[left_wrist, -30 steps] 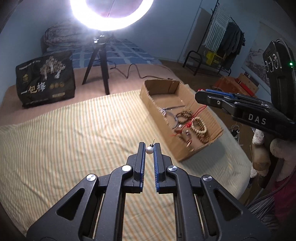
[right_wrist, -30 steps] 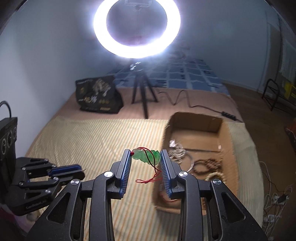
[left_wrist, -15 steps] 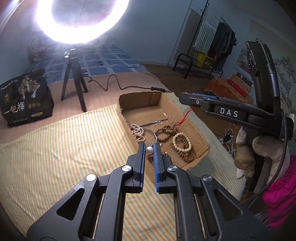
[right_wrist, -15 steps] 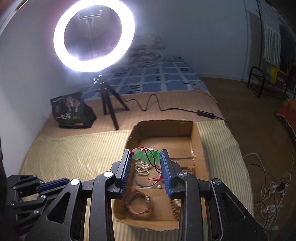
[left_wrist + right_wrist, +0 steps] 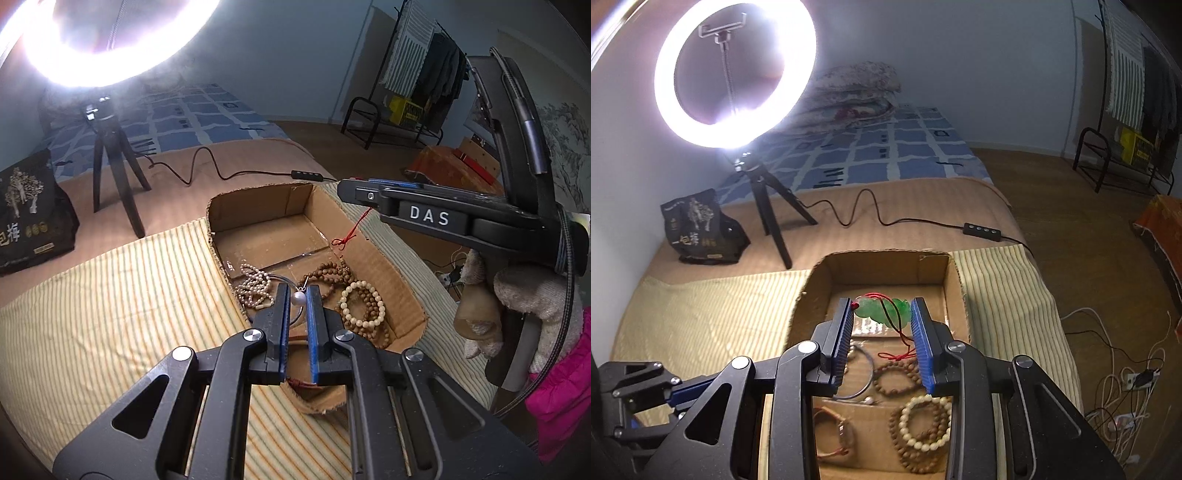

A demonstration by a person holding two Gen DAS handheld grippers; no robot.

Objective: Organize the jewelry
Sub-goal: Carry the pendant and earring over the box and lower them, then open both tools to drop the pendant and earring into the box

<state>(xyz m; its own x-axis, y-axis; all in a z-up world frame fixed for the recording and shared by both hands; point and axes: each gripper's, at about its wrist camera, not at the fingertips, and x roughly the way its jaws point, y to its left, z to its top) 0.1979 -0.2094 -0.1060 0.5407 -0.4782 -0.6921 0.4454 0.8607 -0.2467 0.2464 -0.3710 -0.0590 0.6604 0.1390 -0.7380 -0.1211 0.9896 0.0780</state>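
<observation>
My left gripper is shut on a small pearl earring and holds it over the near part of an open cardboard box. My right gripper is shut on a green jade pendant with a red cord and holds it above the same box. The right gripper also shows in the left wrist view, with the red cord hanging from it. Inside the box lie a cream bead bracelet, brown bead bracelets and a pearl chain.
The box sits on a striped yellow cloth on a bed. A ring light on a tripod, its cable and a black bag stand behind. The bed edge and floor cables are at the right.
Both grippers have moved forward and right, from over the striped cloth to above the box, each still holding its piece.
</observation>
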